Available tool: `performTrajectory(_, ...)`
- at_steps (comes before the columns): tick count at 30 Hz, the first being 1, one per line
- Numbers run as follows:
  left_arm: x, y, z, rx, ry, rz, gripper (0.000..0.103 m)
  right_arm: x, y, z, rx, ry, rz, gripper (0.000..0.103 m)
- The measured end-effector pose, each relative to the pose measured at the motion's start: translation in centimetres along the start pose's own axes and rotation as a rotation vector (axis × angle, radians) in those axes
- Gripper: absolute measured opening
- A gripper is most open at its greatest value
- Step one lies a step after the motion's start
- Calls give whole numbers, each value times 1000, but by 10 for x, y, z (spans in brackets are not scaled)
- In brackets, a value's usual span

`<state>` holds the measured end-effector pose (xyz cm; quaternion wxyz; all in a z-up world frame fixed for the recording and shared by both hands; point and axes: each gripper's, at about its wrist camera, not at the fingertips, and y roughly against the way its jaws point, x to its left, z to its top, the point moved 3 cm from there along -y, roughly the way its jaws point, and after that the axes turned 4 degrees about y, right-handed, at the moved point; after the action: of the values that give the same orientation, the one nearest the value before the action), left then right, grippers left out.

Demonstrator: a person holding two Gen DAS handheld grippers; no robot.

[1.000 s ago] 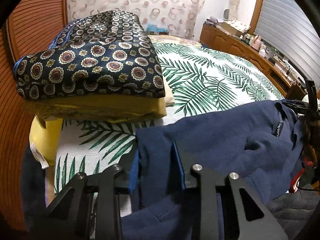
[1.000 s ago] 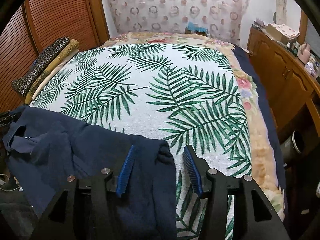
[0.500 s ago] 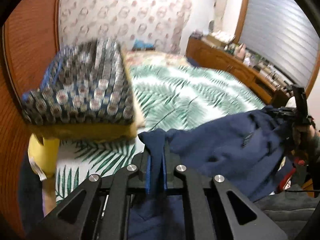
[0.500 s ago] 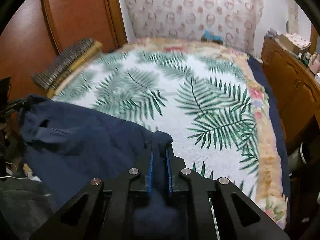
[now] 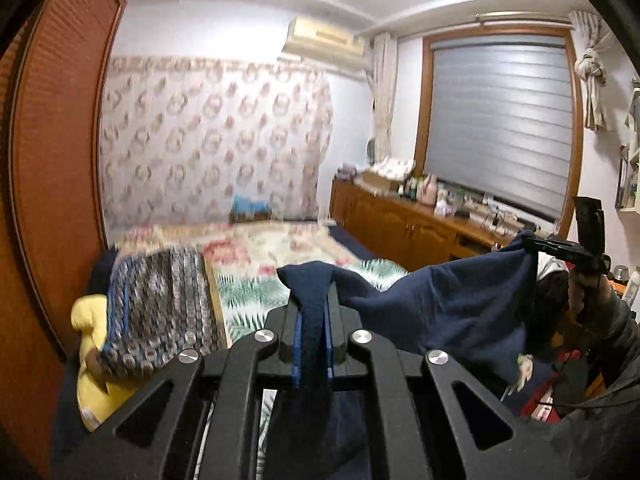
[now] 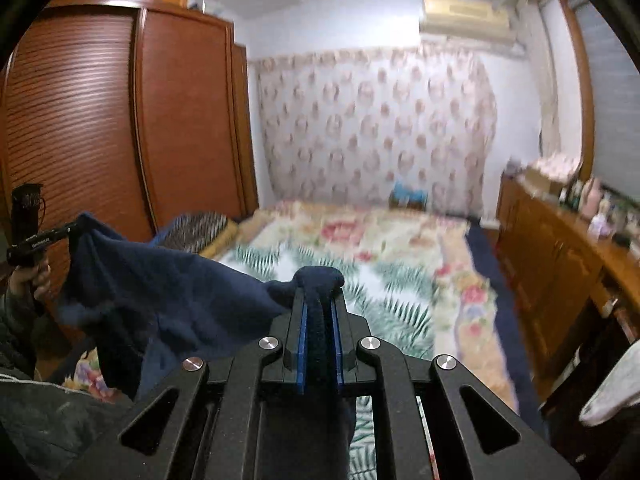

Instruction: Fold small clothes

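While both claws grip it, the navy blue knit garment [image 5: 448,312] hangs stretched in the air above the palm-leaf-print bedspread [image 6: 404,300]. Left gripper [image 5: 313,320]: blue pads pressed tight on a bunched corner of the fabric. Right gripper [image 6: 319,320]: pads likewise clamped on the opposite corner, cloth bulging above the tips. Stack of folded patterned and yellow textiles [image 5: 160,320]: on the bed's left side, beside the red-brown louvred wardrobe [image 6: 100,128]. Wooden sideboard [image 5: 404,228]: right, under the window.
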<state>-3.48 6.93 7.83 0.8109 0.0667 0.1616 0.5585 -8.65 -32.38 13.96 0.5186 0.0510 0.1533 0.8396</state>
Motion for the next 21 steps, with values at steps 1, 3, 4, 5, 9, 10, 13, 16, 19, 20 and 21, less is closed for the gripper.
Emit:
performTrajectory(1, -2, 5, 6, -21, -6, 2, 9, 0, 9, 5, -22, 5, -5, 10)
performTrajectory(3, -3, 7, 16, -47, -7, 5, 9, 0, 22, 14, -55, 15, -13, 10)
performTrajectory(4, -4, 9, 23, -61, -7, -1, 9, 1, 29, 18, -73, 21, -18, 10)
performTrajectory(5, -6, 9, 26, -73, -9, 0, 9, 1, 37, 22, -91, 25, -23, 10)
performTrajectory(9, -7, 23, 47, -146, -12, -7, 9, 3, 64, 36, -154, 39, -28, 10)
performTrajectory(10, -6, 25, 51, -160, -13, -9, 9, 3, 67, 36, -166, 42, -26, 10)
performTrajectory(13, -6, 33, 68, -204, -22, -11, 9, 4, 79, 41, -205, 55, -38, 10)
performTrajectory(16, -2, 29, 86, -230, -30, 3, 9, 4, 77, 50, -243, 77, -51, 10)
performTrajectory(19, 3, 12, 112, -244, -45, 31, 9, 0, 67, 71, -275, 95, -58, 10)
performTrajectory(20, 5, 2, 118, -236, -54, 44, 9, -1, 58, 76, -273, 103, -62, 10)
performTrajectory(21, 5, -5, 121, -227, -60, 54, 9, -1, 47, 76, -264, 108, -65, 10)
